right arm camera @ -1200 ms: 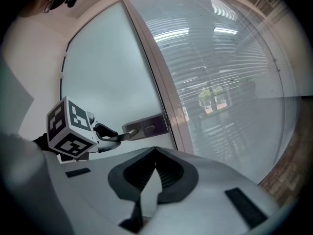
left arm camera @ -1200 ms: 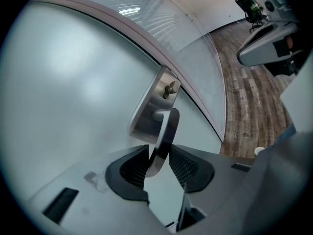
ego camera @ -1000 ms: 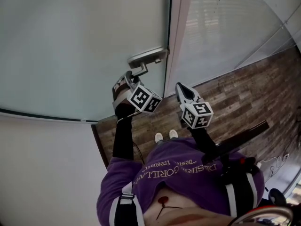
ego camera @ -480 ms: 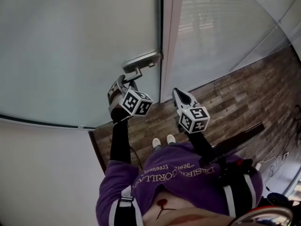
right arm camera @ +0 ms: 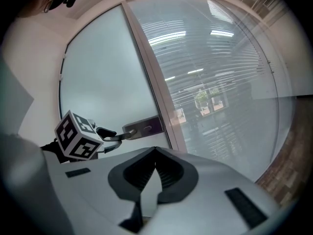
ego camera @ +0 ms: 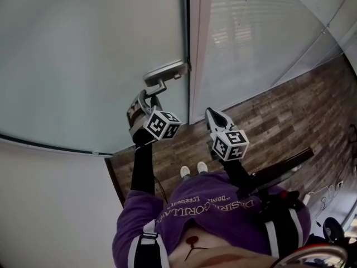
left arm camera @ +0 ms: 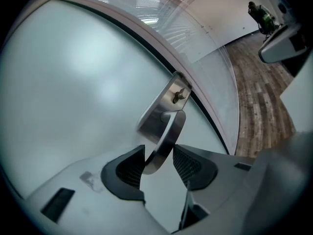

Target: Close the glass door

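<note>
Frosted glass door [ego camera: 83,54] edge beside frame [ego camera: 197,49]; wood-plank floor [ego camera: 279,121]; left gripper [ego camera: 147,96] jaws just opened, apart round lever handle [left arm camera: 165,140]; right gripper [ego camera: 212,114] jaws together

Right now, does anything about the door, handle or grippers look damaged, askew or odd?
Nothing stands out. The glass door lies close along its frame, glass unbroken. The lever handle looks intact. It stands between the jaws of the left gripper, which have just been opening and do not clamp it.

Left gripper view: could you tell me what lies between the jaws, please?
The door handle lies between the jaws of the left gripper, which have just been opening and stand apart; the left gripper view shows this.
</note>
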The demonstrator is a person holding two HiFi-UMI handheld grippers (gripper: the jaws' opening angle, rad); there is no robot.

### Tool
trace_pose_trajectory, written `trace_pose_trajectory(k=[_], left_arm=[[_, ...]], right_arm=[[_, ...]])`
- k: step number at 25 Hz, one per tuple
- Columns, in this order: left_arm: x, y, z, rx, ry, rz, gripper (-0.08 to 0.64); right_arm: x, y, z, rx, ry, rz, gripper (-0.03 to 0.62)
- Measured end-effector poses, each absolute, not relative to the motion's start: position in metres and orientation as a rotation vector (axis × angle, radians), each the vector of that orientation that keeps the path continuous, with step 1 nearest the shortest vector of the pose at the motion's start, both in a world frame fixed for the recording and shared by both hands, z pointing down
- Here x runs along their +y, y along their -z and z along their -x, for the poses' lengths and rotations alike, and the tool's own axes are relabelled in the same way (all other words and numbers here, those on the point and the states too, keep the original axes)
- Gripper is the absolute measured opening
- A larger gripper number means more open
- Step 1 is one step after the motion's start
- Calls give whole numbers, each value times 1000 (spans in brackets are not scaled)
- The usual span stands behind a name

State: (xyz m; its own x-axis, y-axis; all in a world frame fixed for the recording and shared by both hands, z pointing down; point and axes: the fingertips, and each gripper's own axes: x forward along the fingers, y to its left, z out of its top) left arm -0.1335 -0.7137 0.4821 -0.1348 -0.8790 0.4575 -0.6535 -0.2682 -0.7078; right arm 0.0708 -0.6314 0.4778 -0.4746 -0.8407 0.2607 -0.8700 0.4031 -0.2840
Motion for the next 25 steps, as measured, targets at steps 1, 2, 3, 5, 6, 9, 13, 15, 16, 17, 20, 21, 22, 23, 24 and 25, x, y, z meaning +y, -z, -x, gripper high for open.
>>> trace_pose_trajectory(k=[1, 2, 3, 5, 6, 9, 13, 15, 16, 17, 20, 21, 22, 23, 24, 25], left_arm=[[-708, -479, 135, 1757, 1322, 1864, 173], [-702, -475, 136, 1791, 1274, 1850, 173], [-695, -470, 138, 1833, 1215, 1843, 172], [-677, -457, 143, 1931, 1070, 1856, 172], [-668, -452, 144, 1981, 990, 1888, 172], [-642, -450, 143, 2123, 725, 2076, 154], [-616, -453, 139, 2260, 395, 2227, 2], [-609, -460, 130, 2289, 304, 2306, 2], [-605, -464, 127, 2309, 280, 2329, 2], [-602, -468, 125, 2329, 275, 2338, 2], [-597, -479, 116, 2349, 276, 2371, 2], [-597, -480, 111, 2345, 264, 2397, 2], [-596, -481, 107, 2341, 256, 2417, 2], [-596, -481, 104, 2338, 256, 2428, 2], [-595, -481, 103, 2338, 260, 2432, 2], [-595, -481, 102, 2339, 264, 2432, 2]], right_arm=[[-630, -476, -72, -2562, -597, -1574, -3], [-629, -475, -73, -2558, -599, -1578, -3], [-629, -473, -73, -2558, -598, -1581, -3], [-629, -471, -73, -2568, -590, -1581, -3], [-629, -469, -73, -2573, -587, -1580, -3], [-629, -462, -69, -2592, -577, -1577, -3], [-628, -454, -61, -2620, -548, -1558, -3], [-628, -452, -58, -2630, -528, -1551, -3], [-627, -451, -57, -2635, -518, -1547, -3], [-627, -451, -56, -2638, -509, -1541, -3], [-627, -451, -55, -2641, -485, -1523, -3], [-626, -451, -55, -2641, -477, -1522, -3], [-626, -451, -55, -2643, -470, -1522, -3], [-626, -450, -55, -2644, -464, -1523, -3], [-626, -450, -56, -2643, -461, -1523, -3], [-626, -450, -56, -2642, -459, -1523, -3]])
